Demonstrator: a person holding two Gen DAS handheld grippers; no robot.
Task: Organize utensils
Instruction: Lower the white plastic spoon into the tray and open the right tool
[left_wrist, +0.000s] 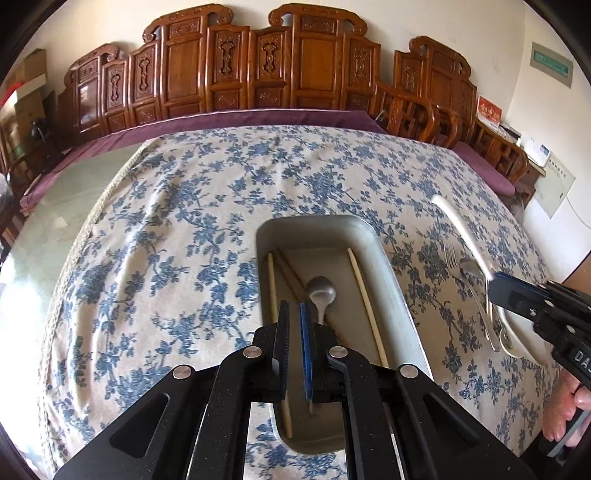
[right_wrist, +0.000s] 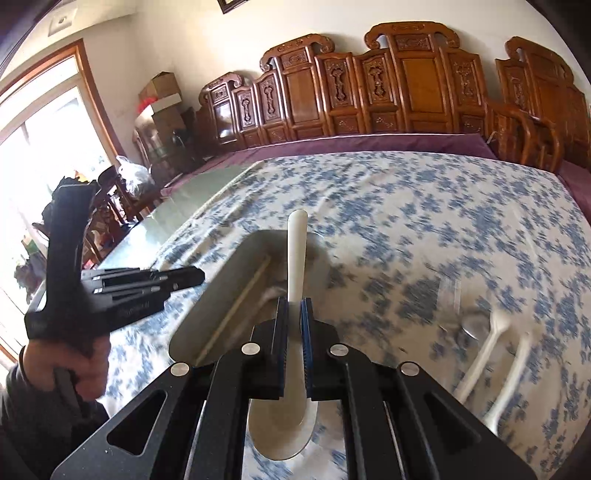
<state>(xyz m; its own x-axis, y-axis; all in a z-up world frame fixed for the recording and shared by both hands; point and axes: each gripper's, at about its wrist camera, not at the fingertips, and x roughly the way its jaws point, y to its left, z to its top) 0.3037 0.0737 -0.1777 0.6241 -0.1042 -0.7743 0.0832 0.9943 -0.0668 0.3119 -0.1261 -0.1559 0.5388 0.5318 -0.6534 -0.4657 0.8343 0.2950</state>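
**White spoon gripped above the tray, left tool closed on nothing**

The right gripper (right_wrist: 294, 306) is clenched on the long white ceramic spoon (right_wrist: 296, 251). Its own camera shows the handle rising straight up between the blue pads, the bowl below the jaws, and the spoon held over the near end of the grey rectangular metal tray (right_wrist: 236, 258) on the blue-and-white floral tablecloth (right_wrist: 406, 206). That view is smeared by motion, so the tray's contents are hard to read there — only one pale wooden chopstick (right_wrist: 240, 299) along its wall is clear.

The left wrist camera gives the sharper account. Inside the tray (left_wrist: 373, 236) lie a silver metal spoon (left_wrist: 322, 293), pale chopsticks (left_wrist: 365, 295) along both long walls and a darker pair between them. The left gripper (left_wrist: 294, 314) hangs over the tray with its pads drawn almost together and nothing between them. At the right edge the same view catches the right gripper (left_wrist: 498, 286) from the side, with the white spoon (left_wrist: 461, 229) jutting up and away from it.

Still on the cloth, right of the tray, lie a silver metal fork (left_wrist: 451, 254), a second silver spoon (left_wrist: 471, 269) and a white utensil under them. The right wrist view shows this group only as blurred shapes, with two white plastic-looking spoons (right_wrist: 491, 350) side by side.

Only the right wrist view shows the hand (right_wrist: 85, 363) that grips the left tool's handle.
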